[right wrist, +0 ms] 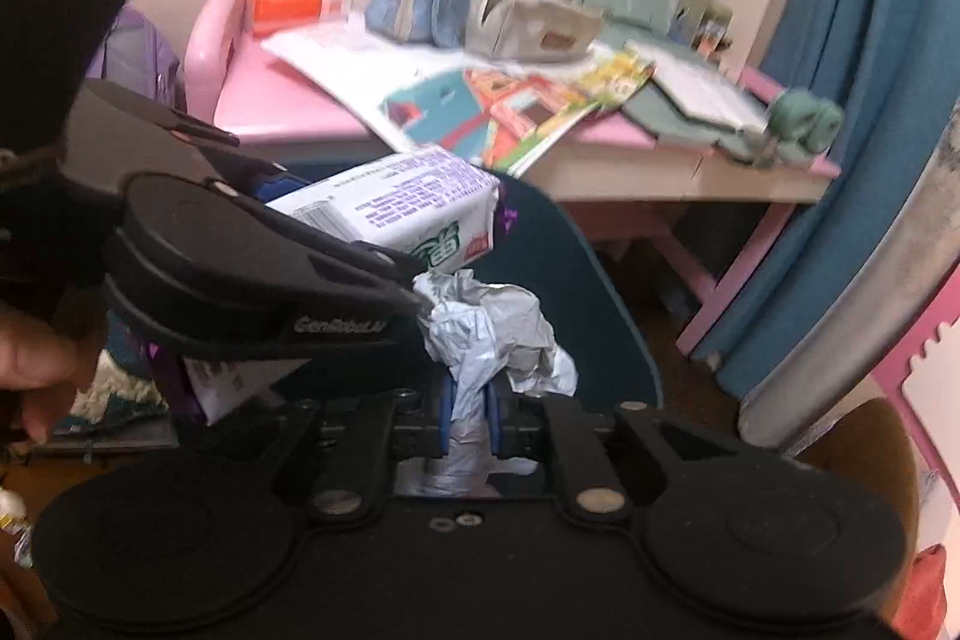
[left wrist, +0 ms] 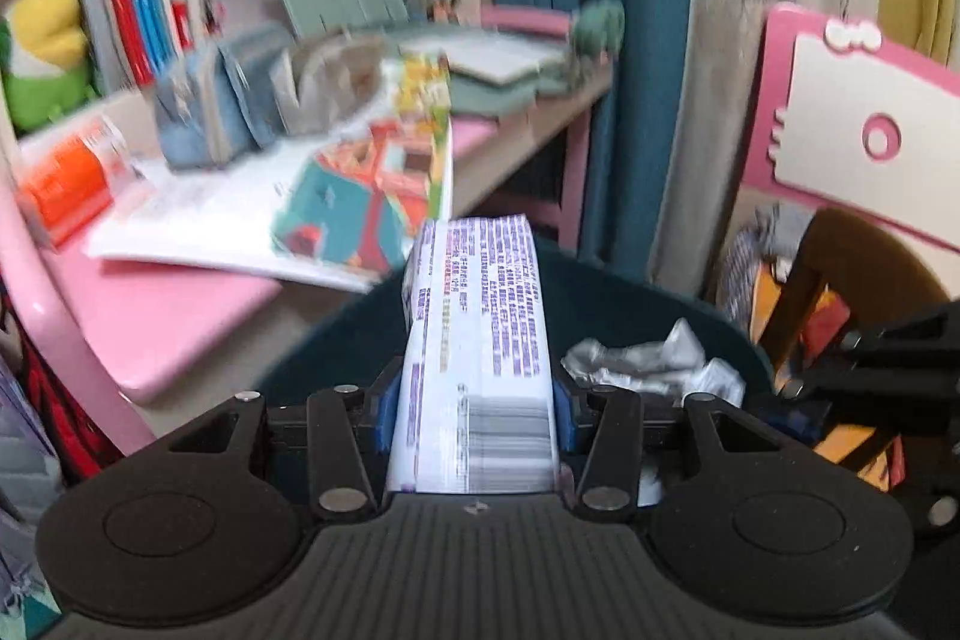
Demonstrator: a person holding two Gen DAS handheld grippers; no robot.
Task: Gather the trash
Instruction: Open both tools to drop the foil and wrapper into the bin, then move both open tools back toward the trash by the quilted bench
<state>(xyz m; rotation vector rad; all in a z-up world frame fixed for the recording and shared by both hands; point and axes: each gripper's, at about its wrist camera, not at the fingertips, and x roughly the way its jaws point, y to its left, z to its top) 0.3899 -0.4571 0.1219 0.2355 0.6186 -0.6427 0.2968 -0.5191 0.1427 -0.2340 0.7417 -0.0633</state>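
Left gripper point(left wrist: 474, 400) clamped on a white carton with purple print point(left wrist: 474, 340), right gripper point(right wrist: 467, 415) pinching crumpled silver foil point(right wrist: 492, 334) (jaws nearly together), both held over the dark teal bin point(right wrist: 594, 292) beside the pink desk point(right wrist: 288, 112).

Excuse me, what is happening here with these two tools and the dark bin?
A person is collecting trash with a handheld gripper in each hand. The left gripper is shut on a white carton with purple print. The right gripper holds a crumpled grey wrapper between its pads. Both pieces hang over a dark bin beside the pink desk, and neither has been dropped in yet. The desk is covered with books and pencil cases.
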